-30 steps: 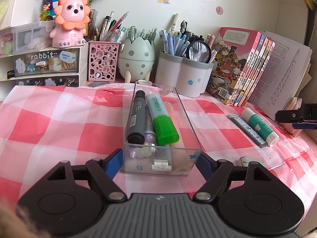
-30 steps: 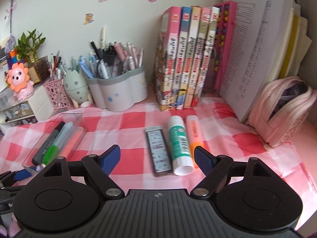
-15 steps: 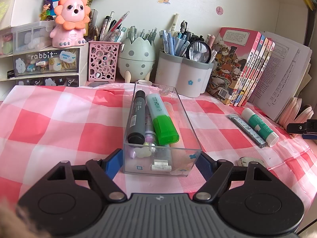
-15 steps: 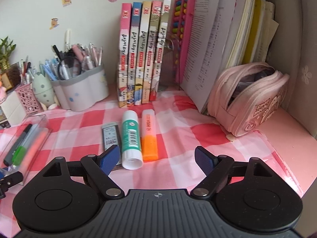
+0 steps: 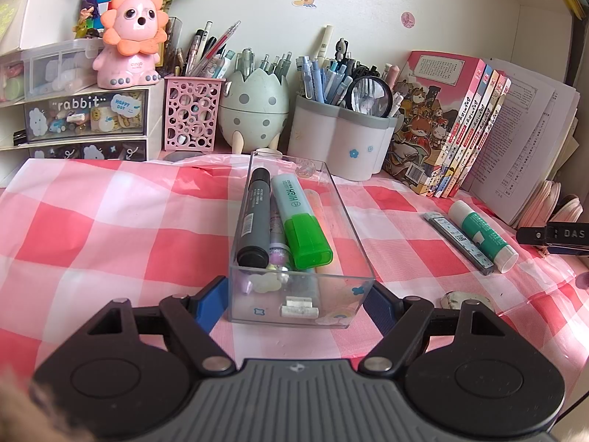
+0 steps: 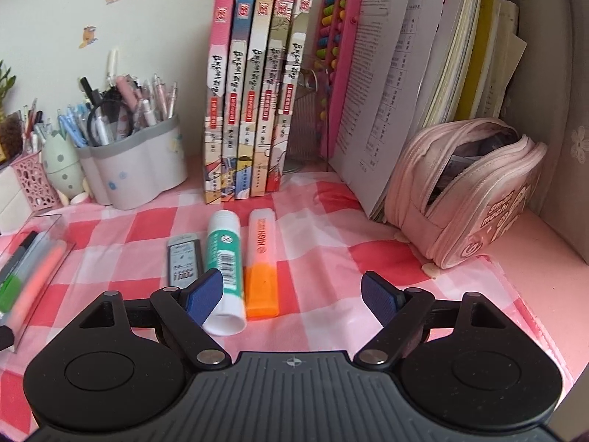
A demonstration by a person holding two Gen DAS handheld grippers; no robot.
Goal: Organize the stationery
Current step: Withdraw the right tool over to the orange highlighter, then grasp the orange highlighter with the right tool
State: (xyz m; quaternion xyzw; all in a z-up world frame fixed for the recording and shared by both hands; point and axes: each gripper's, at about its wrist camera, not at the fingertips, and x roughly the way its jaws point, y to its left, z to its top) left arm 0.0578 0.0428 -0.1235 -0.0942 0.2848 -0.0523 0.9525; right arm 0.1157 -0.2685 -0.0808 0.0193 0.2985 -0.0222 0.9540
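A pink-and-white checked cloth covers the bench [image 6: 324, 221]. The left claw [image 5: 294, 300] straddles the clear plastic tray [image 5: 349, 221] of markers, apart. The right claw [image 6: 292, 294] gapes; the orange highlighter [image 6: 261, 265] lies between its fingers, untouched.

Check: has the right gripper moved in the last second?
Yes. The right gripper swung rightward: the books slid left in its view, and the pink pouch came fully in.

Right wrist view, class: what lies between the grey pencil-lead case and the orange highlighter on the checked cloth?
A green-and-white glue stick lies between the grey pencil-lead case and the orange highlighter, parallel to both; the right wrist view shows it.
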